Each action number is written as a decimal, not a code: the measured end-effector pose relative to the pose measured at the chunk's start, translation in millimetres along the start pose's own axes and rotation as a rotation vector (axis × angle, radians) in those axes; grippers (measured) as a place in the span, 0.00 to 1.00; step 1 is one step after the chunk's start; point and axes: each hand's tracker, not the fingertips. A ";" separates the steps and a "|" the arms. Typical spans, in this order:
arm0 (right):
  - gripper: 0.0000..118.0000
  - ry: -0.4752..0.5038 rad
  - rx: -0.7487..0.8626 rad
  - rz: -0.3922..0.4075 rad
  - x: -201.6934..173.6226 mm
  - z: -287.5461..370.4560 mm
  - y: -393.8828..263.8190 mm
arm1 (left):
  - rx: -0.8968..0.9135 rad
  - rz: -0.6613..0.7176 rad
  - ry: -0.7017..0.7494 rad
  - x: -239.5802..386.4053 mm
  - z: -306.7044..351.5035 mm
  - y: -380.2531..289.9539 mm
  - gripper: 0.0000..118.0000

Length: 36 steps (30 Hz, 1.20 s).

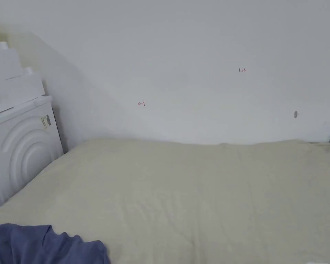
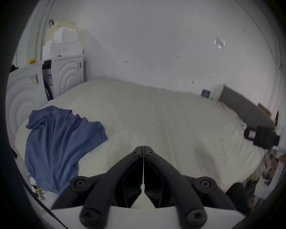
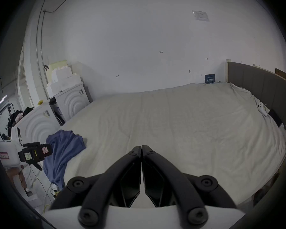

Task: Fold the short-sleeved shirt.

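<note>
1. Bedding fills the lower half of the head view: a cream bed cover spreads out to a white wall. The blue short-sleeved shirt pokes into the bottom left corner, rumpled, lying on the cover. A white appliance with ring-shaped ridges on its side stands at the left edge, just beside the bed, with white foam blocks stacked on top.

2. In the left gripper view, the left gripper hangs above the near middle of the cover with its two black jaws pressed together and nothing between them. The shirt lies crumpled at the left end of the bed, one part draped over the near edge, well apart from the jaw tips. The right gripper shows blurred at the far right edge; how its jaws stand cannot be told from here.

3. In the right gripper view, the right gripper's jaws meet tip to tip above the cover, holding nothing. The shirt sits bunched at the left side of the bed and hangs down over the edge. The left gripper shows at far left, just beside the shirt. A grey headboard runs along the right end of the bed.
</note>
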 end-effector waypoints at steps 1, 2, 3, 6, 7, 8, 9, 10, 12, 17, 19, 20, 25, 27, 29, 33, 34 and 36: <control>0.00 -0.004 0.007 0.012 -2.7 0.4 -1.3 | 0.000 0.032 -0.033 -1.6 0.9 -1.4 0.01; 0.00 0.001 0.014 0.012 -3.3 1.7 -1.7 | -0.004 0.045 -0.050 -1.4 -2.1 -1.8 0.01; 0.00 0.003 0.015 0.007 -3.4 2.0 -1.1 | -0.006 0.038 -0.045 -0.7 -2.4 -1.6 0.01; 0.00 0.021 0.008 0.001 -6.3 -0.2 -1.3 | 0.002 -0.010 -0.024 2.8 -3.6 -2.1 0.01; 0.00 0.015 0.004 0.004 -7.6 -1.1 -1.6 | -0.006 -0.013 -0.026 2.3 -4.0 -1.4 0.01; 0.00 0.010 0.002 0.008 -8.1 -0.9 -1.7 | -0.001 -0.010 -0.027 1.3 -3.2 -1.4 0.01; 0.00 0.009 0.006 0.005 -8.0 -0.8 -2.2 | 0.002 -0.008 -0.029 -0.2 -2.7 -1.0 0.01; 0.00 0.014 0.004 0.000 -8.0 -1.2 -2.2 | 0.005 -0.010 -0.035 -1.0 -2.1 -1.8 0.01; 0.00 0.023 -0.009 -0.013 -7.6 -2.3 -3.0 | 0.004 0.006 -0.037 -7.9 -2.6 -3.5 0.01; 0.00 0.039 -0.032 -0.007 -9.5 -1.9 -8.6 | -0.032 0.029 0.042 -66.0 -8.4 -8.2 0.01; 0.00 0.050 -0.051 -0.022 -9.0 -5.1 -12.1 | -0.027 -0.027 0.117 -94.9 -11.1 -7.1 0.02; 0.00 0.050 -0.056 -0.035 -9.0 -7.3 -14.4 | -0.038 -0.035 0.158 -111.3 -15.8 -4.7 0.07; 0.00 0.053 -0.115 -0.063 -11.6 -20.6 -25.3 | -0.095 -0.031 0.231 -181.1 -42.1 16.2 0.70; 0.00 0.048 -0.138 -0.065 -13.7 -26.2 -29.2 | -0.116 -0.056 0.250 -206.3 -60.2 21.8 0.78; 0.00 0.051 -0.167 -0.068 -12.2 -32.8 -32.8 | -0.149 -0.073 0.260 -227.5 -80.6 25.6 0.83; 0.00 0.026 -0.201 -0.065 -15.3 -40.2 -35.6 | -0.256 -0.109 0.303 -248.5 -119.8 26.7 0.83; 0.00 0.022 -0.210 -0.070 -15.2 -42.3 -36.5 | -0.289 -0.103 0.340 -261.0 -136.1 25.3 0.83; 0.00 0.016 -0.222 -0.088 -14.9 -45.0 -39.7 | -0.309 -0.057 0.313 -274.5 -156.2 23.9 0.83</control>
